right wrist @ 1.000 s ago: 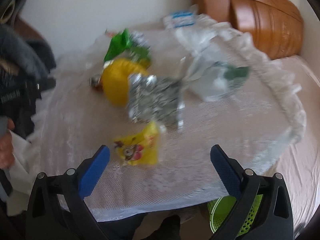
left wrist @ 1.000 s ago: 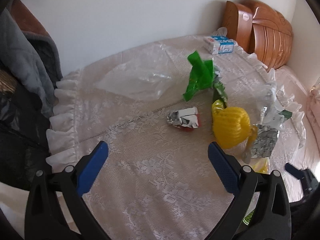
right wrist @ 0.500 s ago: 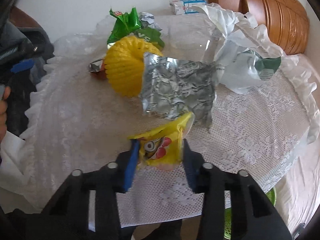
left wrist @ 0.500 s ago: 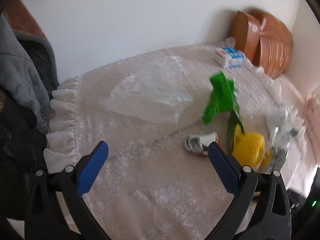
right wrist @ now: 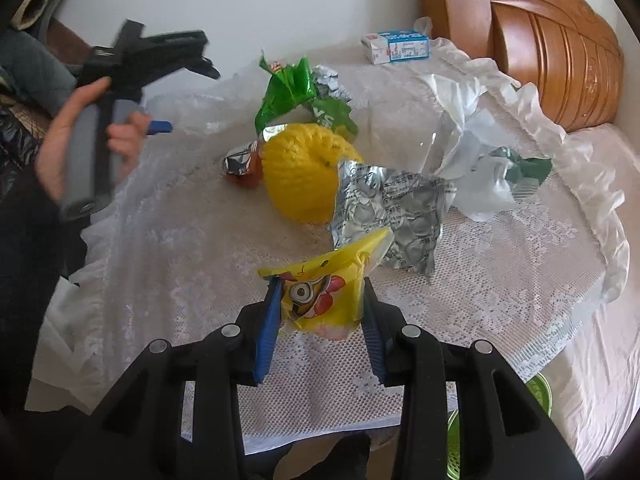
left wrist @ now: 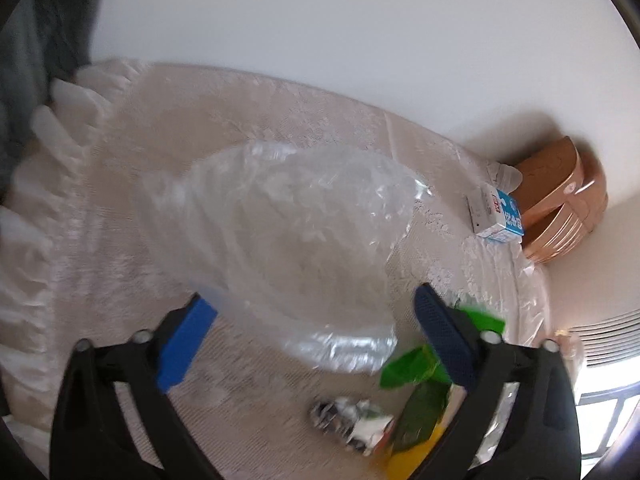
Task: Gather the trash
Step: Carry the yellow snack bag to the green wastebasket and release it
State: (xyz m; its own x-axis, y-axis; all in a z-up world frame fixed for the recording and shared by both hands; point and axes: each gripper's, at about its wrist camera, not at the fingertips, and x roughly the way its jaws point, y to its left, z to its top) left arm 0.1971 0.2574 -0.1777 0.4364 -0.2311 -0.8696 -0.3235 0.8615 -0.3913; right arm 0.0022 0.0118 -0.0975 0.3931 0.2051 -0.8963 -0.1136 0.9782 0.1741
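1. A lace tablecloth [right wrist: 500,280] is seen covering the table, with the trash spread over it.
2. A clear plastic bag [left wrist: 296,240] is observed lying flat on the cloth, directly ahead of the left gripper [left wrist: 316,332]. The jaws of that gripper are spread wide; nothing is held between them, and contact with the bag cannot be confirmed.
3. A yellow mesh ball [right wrist: 300,176] is noted near the table centre, touching a crumpled silver foil wrapper [right wrist: 392,216] on its right and a green wrapper [right wrist: 296,92] behind it.
4. The right gripper [right wrist: 320,312] is closed narrowly on a yellow cartoon-print snack packet [right wrist: 320,292], pinched at both sides near the table's front edge.
5. A small blue-and-white carton [right wrist: 396,46] is recorded at the far edge.
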